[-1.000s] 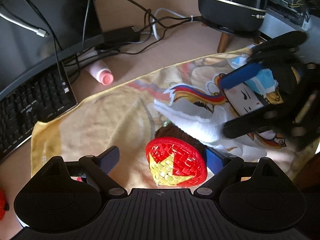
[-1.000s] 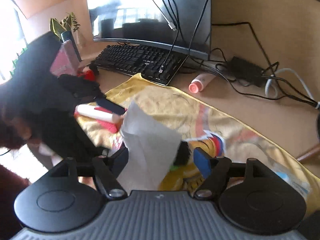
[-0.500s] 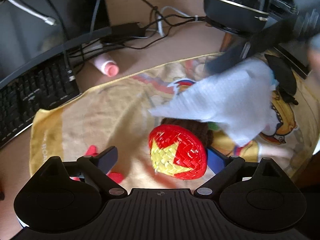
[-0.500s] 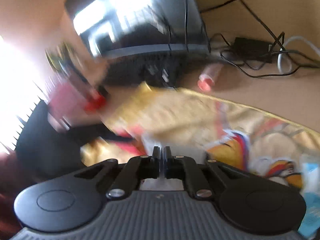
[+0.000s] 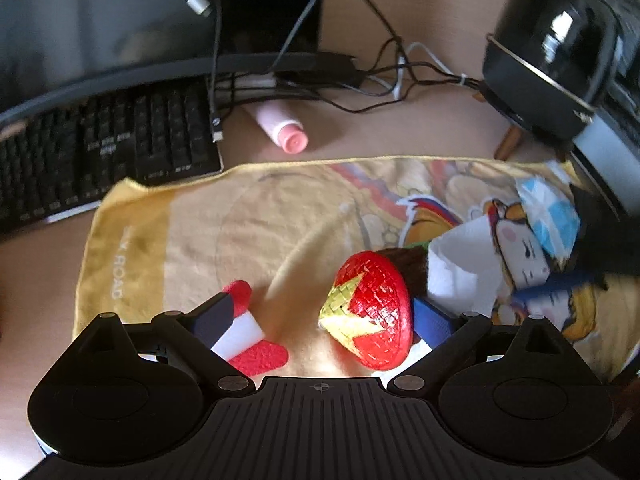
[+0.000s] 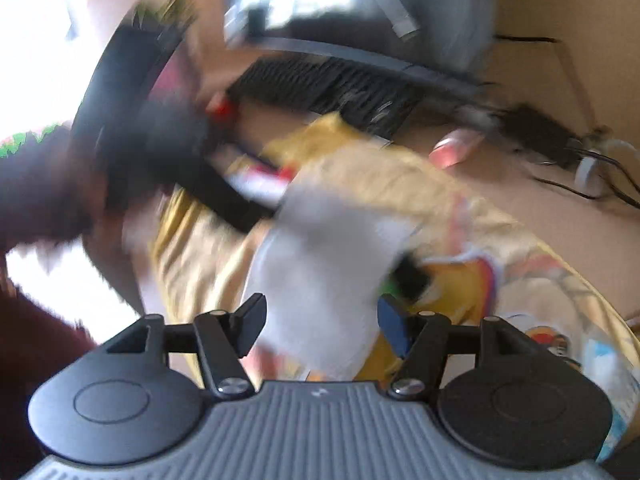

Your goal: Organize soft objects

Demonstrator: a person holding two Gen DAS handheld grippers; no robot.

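Both grippers gape wide, holding nothing: the left gripper [image 5: 324, 316] straddles the red hat [image 5: 370, 316], the right gripper [image 6: 322, 320] the tissue [image 6: 324, 276]. Best bet is the left closing gently on the hat while its 3 o'clock finger stays off the tissue.

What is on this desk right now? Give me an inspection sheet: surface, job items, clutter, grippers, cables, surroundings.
Surface: tan desk with a yellow cartoon-print towel spread on it.
Job's things: red woven hat with a yellow star, white tissue, red-and-white soft piece, blue-and-white packet, all on the towel.
Clutter: pink-capped tube lying beyond the towel.
Grippers: left gripper open around the hat; right gripper open over the tissue, view blurred.
Cables: black and white leads tangled behind the tube.
Surroundings: black keyboard, monitor, black round appliance.
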